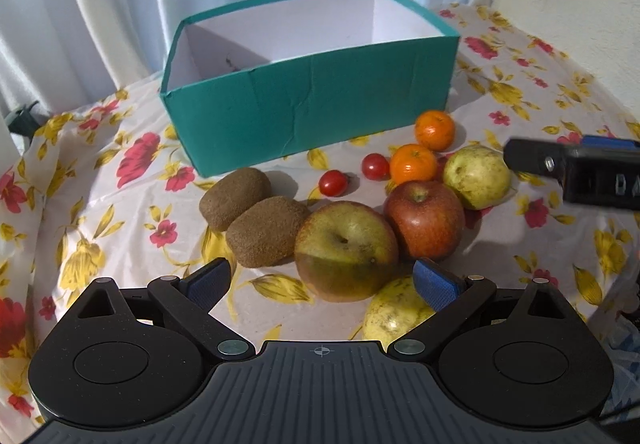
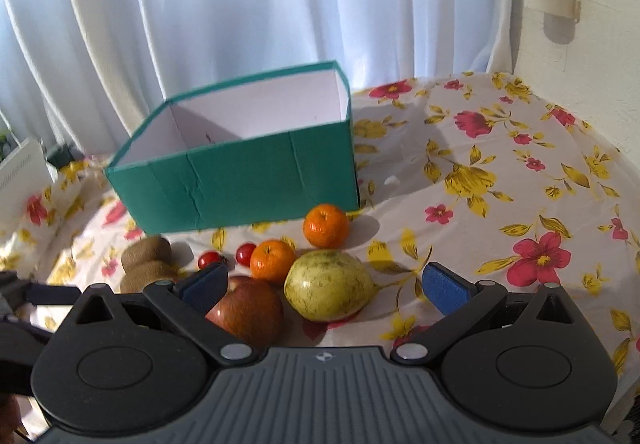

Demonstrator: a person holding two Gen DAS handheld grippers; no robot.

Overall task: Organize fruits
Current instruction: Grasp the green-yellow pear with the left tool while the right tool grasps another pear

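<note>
Start of sorting: teal cardboard box (image 1: 312, 100) empty. Left gripper (image 1: 322, 280), right gripper (image 2: 324, 286) wide open, holding nothing. Next: left closes round green-red apple (image 1: 346, 248) at 12 o'clock.

A white curtain (image 2: 224, 4) hangs in soft folds along the far side, glowing bluish with daylight. At far right stands a cream wall (image 2: 600, 44). The desk wears a white cloth (image 2: 500, 204) printed with red and yellow flowers, sunlit in patches.

left gripper (image 1: 322, 282) | black linkage; blue pads (image 1: 434, 284); silver pivots; ribbed grey base
</note>
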